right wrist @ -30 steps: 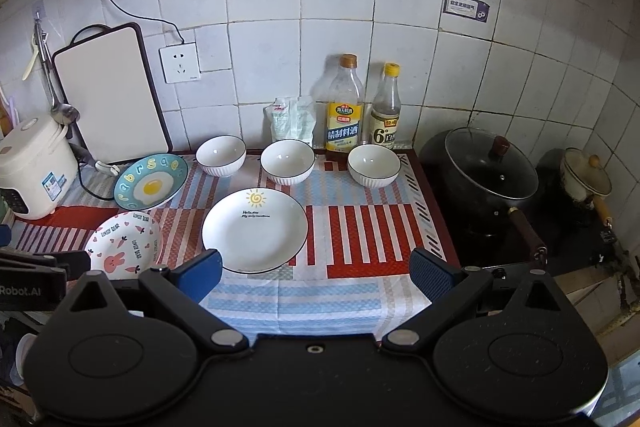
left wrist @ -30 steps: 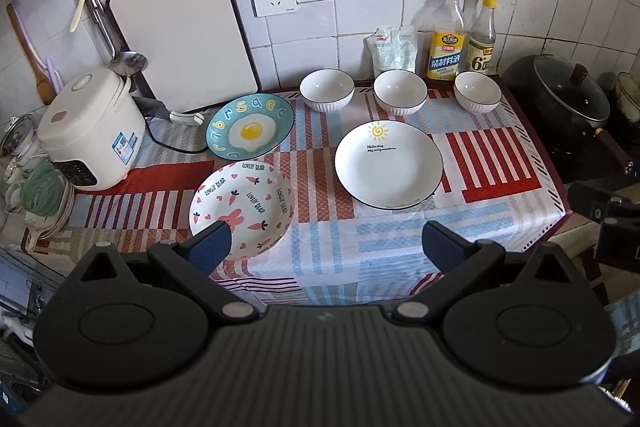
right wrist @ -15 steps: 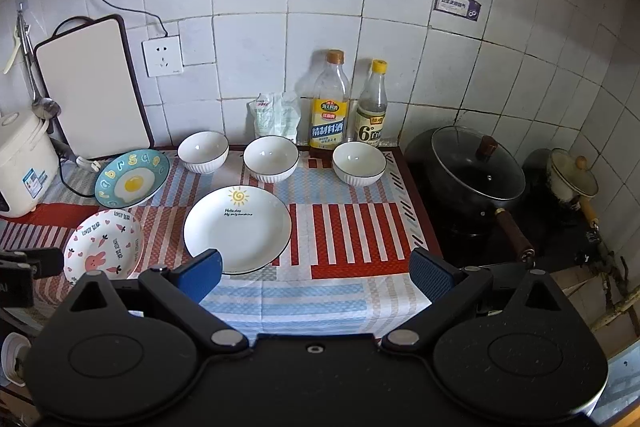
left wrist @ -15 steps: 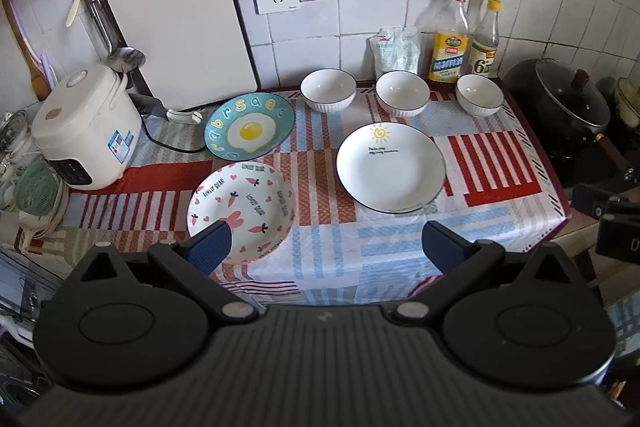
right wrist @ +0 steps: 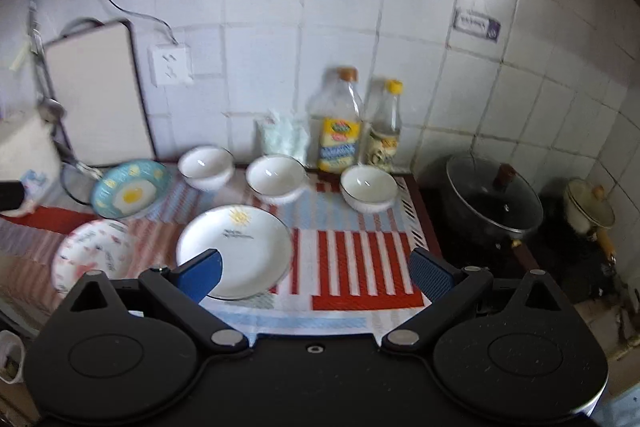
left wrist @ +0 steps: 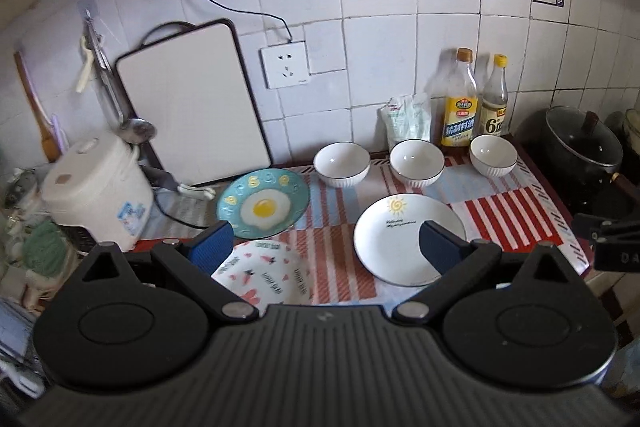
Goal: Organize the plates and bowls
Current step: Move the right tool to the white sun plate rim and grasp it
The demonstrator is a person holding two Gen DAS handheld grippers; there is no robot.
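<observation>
Room: white-tiled kitchen wall behind a desk (left wrist: 516, 211) covered by a striped red, blue and white cloth.
Far left: rice cooker (left wrist: 96, 191), with a white cutting board (left wrist: 192, 103) leaning on the wall behind it.
Plates: egg-print plate (left wrist: 264, 205) far left; pink-patterned plate (left wrist: 264, 277) nearer, just in front of it; white sun plate (left wrist: 400, 239) in the middle.
Bowls: left bowl (left wrist: 341, 163), middle bowl (left wrist: 417, 163) and right bowl (left wrist: 493, 155) in a row along the wall, apart from each other.
Behind bowls: two bottles (left wrist: 460, 99).
Far right: black lidded pot (left wrist: 580, 151).
Left claw (left wrist: 324, 247): spread wide, holding nothing, above the near plates.
Right claw (right wrist: 316, 273): spread wide, holding nothing, above the sun plate's near edge.
</observation>
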